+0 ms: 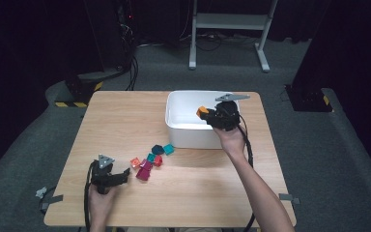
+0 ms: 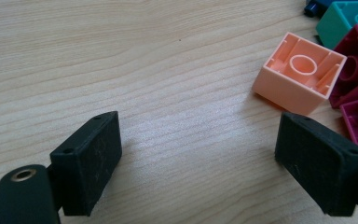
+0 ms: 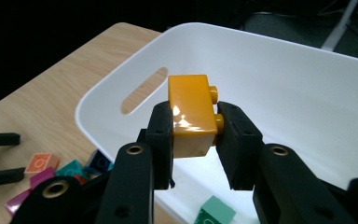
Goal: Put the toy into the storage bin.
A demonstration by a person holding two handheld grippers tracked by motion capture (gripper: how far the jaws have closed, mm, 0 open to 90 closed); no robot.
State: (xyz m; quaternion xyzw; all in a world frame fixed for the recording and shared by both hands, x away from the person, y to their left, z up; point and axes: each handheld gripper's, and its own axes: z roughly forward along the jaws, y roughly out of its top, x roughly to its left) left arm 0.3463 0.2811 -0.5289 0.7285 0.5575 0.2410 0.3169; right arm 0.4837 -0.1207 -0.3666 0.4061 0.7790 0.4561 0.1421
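My right gripper (image 3: 193, 135) is shut on an orange brick (image 3: 191, 112) and holds it over the white bin (image 3: 279, 70). From above, that gripper (image 1: 207, 114) hangs over the bin (image 1: 181, 130) with the orange brick (image 1: 202, 112) at its tip. A green brick (image 3: 214, 211) lies on the bin's floor. My left gripper (image 2: 200, 154) stands open just above the wood, with a peach brick (image 2: 300, 72) lying upside down beyond its right jaw. In the high view the left gripper (image 1: 123, 175) sits near the table's front left, just left of the brick pile (image 1: 150, 162).
Loose bricks in magenta (image 2: 354, 70), teal (image 2: 345, 16) and dark blue (image 1: 157, 149) lie together mid-table, in front of the bin. The wooden table (image 1: 125, 121) ends close behind the bin. A metal stand (image 1: 229, 21) is on the floor beyond.
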